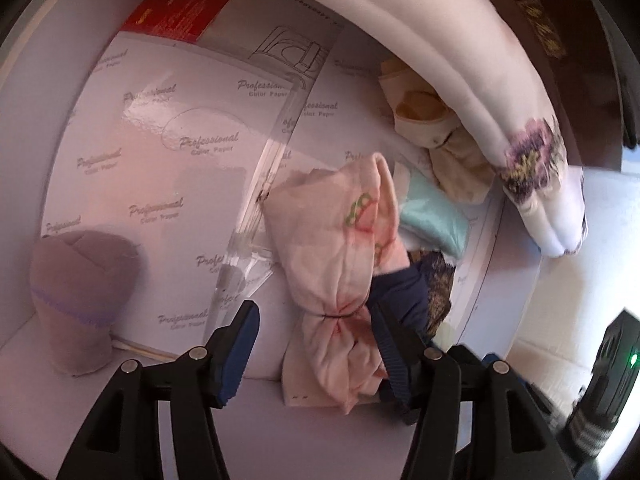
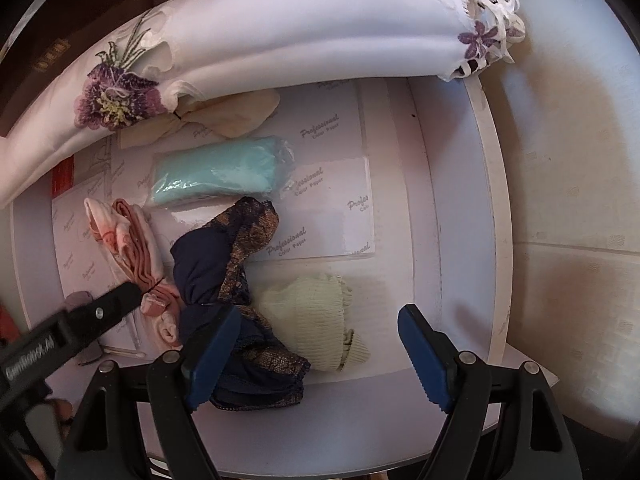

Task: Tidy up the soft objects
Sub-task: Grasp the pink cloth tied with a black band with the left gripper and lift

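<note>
A pink bundle tied at its waist point(image 1: 332, 280) lies on the lined floor of a white drawer point(image 2: 460, 240). My left gripper point(image 1: 316, 356) stands open around its lower end; the left pad is clear of it and the right pad sits against its side. In the right wrist view my right gripper point(image 2: 320, 360) is open over a pale green knitted piece point(image 2: 316, 320), its left finger overlapping a navy lace bundle point(image 2: 224, 264). A teal packet point(image 2: 216, 176) and a beige bundle point(image 2: 228, 116) lie further back. A mauve rolled piece point(image 1: 80, 304) stands at the left.
A white cloth embroidered with purple flowers point(image 2: 280, 32) drapes over the drawer's far edge. Sheets of printed photo paper point(image 1: 160, 152) line the bottom, and a red box point(image 1: 180, 8) sits in the back corner. The drawer's right wall point(image 2: 496, 216) borders pale tiles.
</note>
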